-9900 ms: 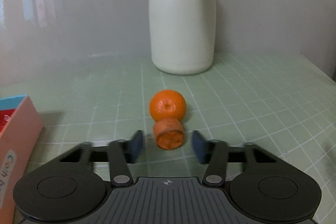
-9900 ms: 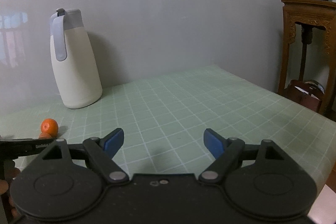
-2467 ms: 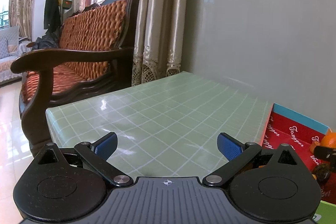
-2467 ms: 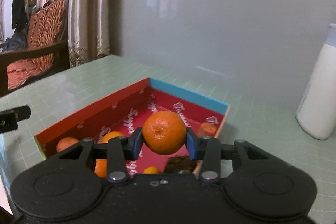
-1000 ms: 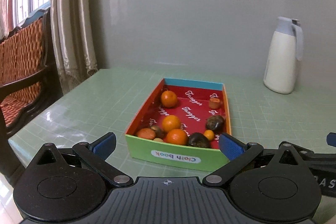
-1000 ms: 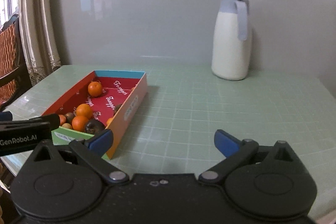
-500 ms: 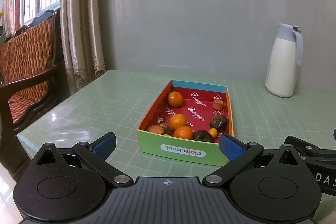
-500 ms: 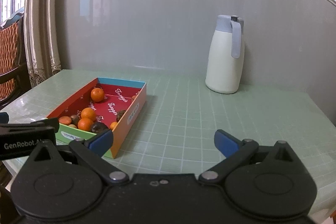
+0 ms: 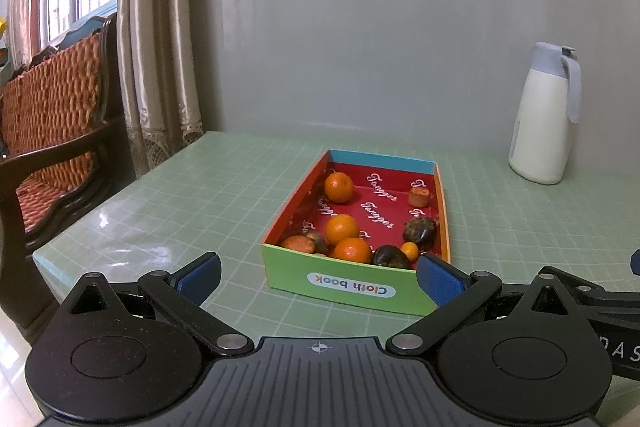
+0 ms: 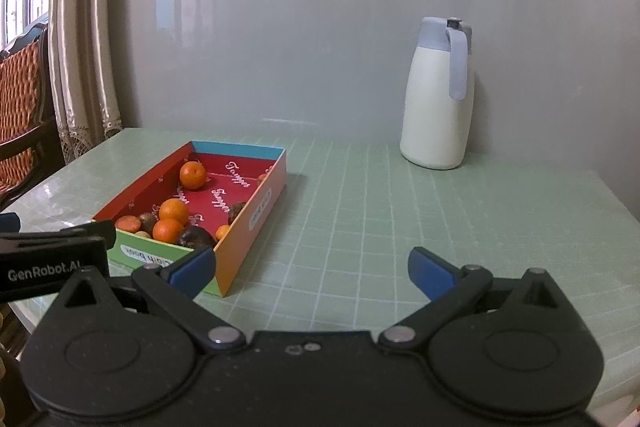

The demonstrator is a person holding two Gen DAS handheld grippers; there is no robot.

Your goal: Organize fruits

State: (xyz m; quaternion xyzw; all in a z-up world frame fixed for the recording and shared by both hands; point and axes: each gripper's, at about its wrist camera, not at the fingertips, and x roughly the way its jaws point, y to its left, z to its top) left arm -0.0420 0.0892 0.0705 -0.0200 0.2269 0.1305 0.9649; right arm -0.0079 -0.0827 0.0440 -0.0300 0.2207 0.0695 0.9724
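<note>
Both tools hang back from the near edge of the green checked tabletop, likely so the person can survey the result without touching it. The left gripper has its blue-padded fingers spread wide with nothing between them, and the right gripper is the same, splayed and empty.

The fruit sits gathered in the shallow cardboard box with a red printed floor, green near wall and blue far wall, which rests on the table left of centre. Inside, one round orange mandarin lies near the far left corner and two more towards the near end, with a small orange stub of cut fruit at the far right. Dark brown wrinkled fruits and a tiny orange one crowd the near right. The tall white jug with a pale blue lid and handle stands well apart at the far right, by the wall; no fruit shows loose on the table, so I judge the sorting done or nearly so.

Ten seconds back a mandarin and the stub lay on the bare table before the jug; both are now boxed. The mandarin the right gripper pinched over the box is released, and both tools have drawn back and risen, so the box looks smaller than half a second ago
</note>
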